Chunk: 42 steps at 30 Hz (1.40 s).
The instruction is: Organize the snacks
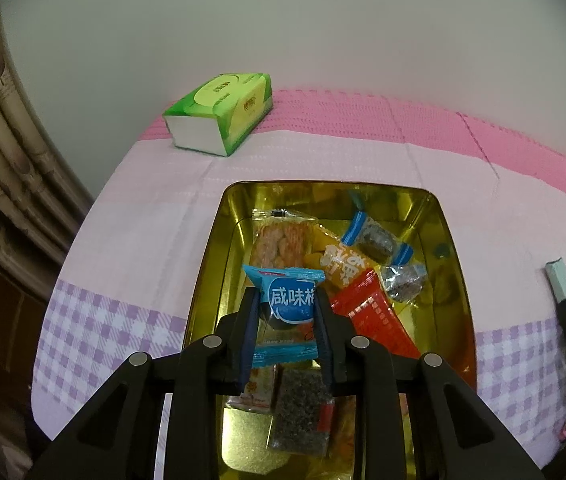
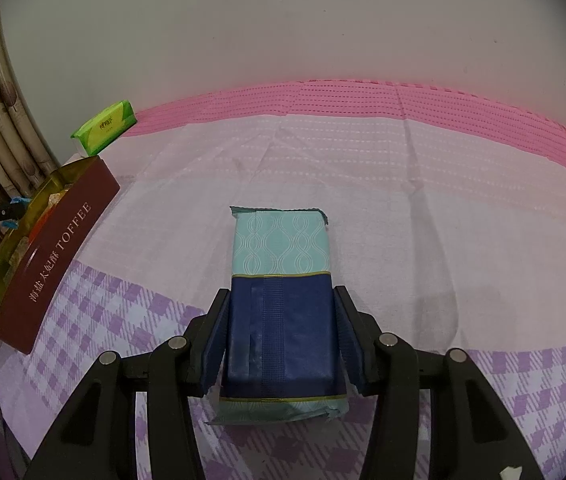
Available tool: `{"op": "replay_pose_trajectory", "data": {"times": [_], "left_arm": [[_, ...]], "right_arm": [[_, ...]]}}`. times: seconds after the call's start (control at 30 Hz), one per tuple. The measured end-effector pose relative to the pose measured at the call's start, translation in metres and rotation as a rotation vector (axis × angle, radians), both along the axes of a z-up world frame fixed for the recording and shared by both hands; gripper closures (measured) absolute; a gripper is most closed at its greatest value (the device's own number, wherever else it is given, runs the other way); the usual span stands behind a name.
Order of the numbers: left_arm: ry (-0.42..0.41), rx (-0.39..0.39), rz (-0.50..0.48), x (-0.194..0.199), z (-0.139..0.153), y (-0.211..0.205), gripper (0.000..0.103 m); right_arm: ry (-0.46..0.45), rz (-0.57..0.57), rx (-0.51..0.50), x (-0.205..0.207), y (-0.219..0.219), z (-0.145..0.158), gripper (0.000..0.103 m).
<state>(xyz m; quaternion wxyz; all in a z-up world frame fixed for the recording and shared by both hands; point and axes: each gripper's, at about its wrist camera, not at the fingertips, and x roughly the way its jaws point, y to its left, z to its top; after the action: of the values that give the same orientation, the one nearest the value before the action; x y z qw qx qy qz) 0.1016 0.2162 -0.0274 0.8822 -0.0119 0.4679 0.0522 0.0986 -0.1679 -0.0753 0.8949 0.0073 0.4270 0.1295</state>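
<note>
Left gripper [image 1: 286, 316]: right up close, squeezed tight on a small blue snack packet [image 1: 287, 308], held above the gold tin [image 1: 211, 264].
Right gripper [image 2: 281, 332]: pads pressed on both sides of a teal and dark blue pack [image 2: 281, 292], which seems to rest on the table cloth [image 2: 403, 208], near the front edge.
Step now: I think the blue packet is about to go into the tin.
Next move: lower it to a free spot in the tin, then let go gently.
Gold tin: shiny metal, a box shape with round corners, by the table's left edge, dark red outside.
Snacks inside: crinkly wrappers, orange, red, clear and silver, in a loose pile.
Blue packet: thin plastic with zigzag ends; it will bend easily.
Table cloth: soft, pink at the back, purple checks in front.
Green tissue pack [image 1: 219, 114]: squashy block at the back left corner.
</note>
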Motion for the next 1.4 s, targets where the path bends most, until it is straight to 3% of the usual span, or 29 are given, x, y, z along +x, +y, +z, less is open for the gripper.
{"op": "replay_pose_trajectory", "data": {"times": [0.9, 1.07, 1.2, 1.27, 1.4], "left_arm": [[-0.011, 0.063, 0.026, -0.014, 0.012, -0.002, 0.070], [-0.027, 0.080, 0.047, -0.026, 0.027, -0.004, 0.052], [-0.048, 0.073, 0.080, -0.041, 0.046, -0.003, 0.046], [-0.061, 0.063, 0.101, -0.051, 0.057, -0.003, 0.037], [-0.079, 0.123, 0.133, -0.072, 0.071, -0.006, 0.031]], "right_arm": [[-0.001, 0.006, -0.026, 0.000, 0.004, -0.001, 0.053], [-0.001, 0.007, -0.033, -0.001, 0.005, -0.001, 0.053], [-0.001, 0.012, -0.040, 0.000, 0.007, -0.001, 0.052], [-0.001, 0.012, -0.047, 0.000, 0.008, -0.002, 0.052], [0.003, 0.013, -0.085, -0.001, 0.013, -0.002, 0.054]]}}
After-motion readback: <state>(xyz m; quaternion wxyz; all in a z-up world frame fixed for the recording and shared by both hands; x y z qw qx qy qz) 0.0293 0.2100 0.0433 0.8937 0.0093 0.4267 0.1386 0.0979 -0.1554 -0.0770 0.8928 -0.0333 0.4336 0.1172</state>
